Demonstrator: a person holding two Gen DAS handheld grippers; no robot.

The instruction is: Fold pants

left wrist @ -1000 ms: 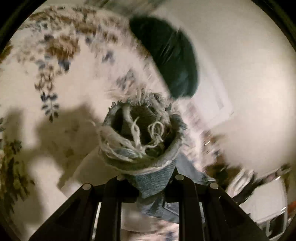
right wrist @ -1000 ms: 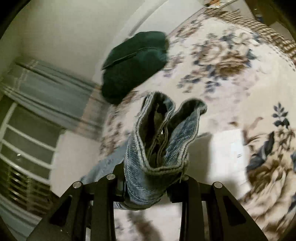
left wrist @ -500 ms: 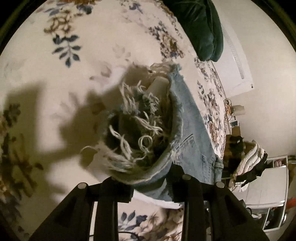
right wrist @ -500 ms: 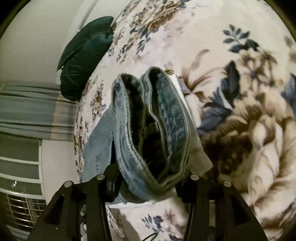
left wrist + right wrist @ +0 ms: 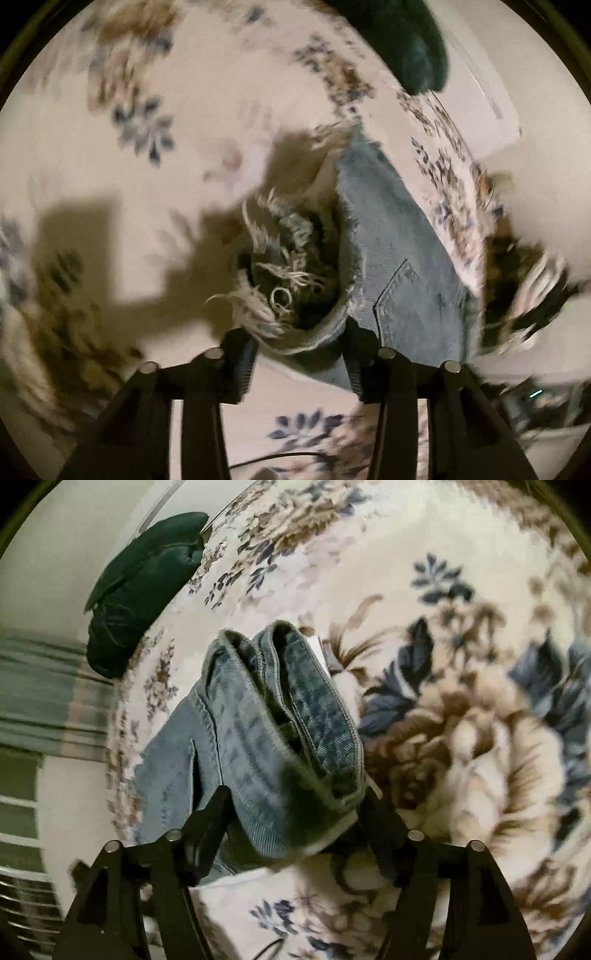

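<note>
While the left view smears with motion, we see the left gripper (image 5: 299,347) pinching the frayed hem of the shorts (image 5: 391,258) low at the centre of the frame, white threads curling out of the bunched leg opening. Compared with half a second ago, the denim panel with its pocket has spread wider toward the lower right, lying on the floral bedspread (image 5: 207,110), and the green pillow (image 5: 410,44) sits at the upper right edge as before. In the right view, the right gripper (image 5: 295,812) clamps the doubled waistband of the shorts (image 5: 258,731) at lower centre. Since the earlier frame, the fold has tilted left and more denim trails down at the lower left. We find the pillow (image 5: 140,587) in the upper left of the frame, and the bedspread (image 5: 443,738) fills the right.
</note>
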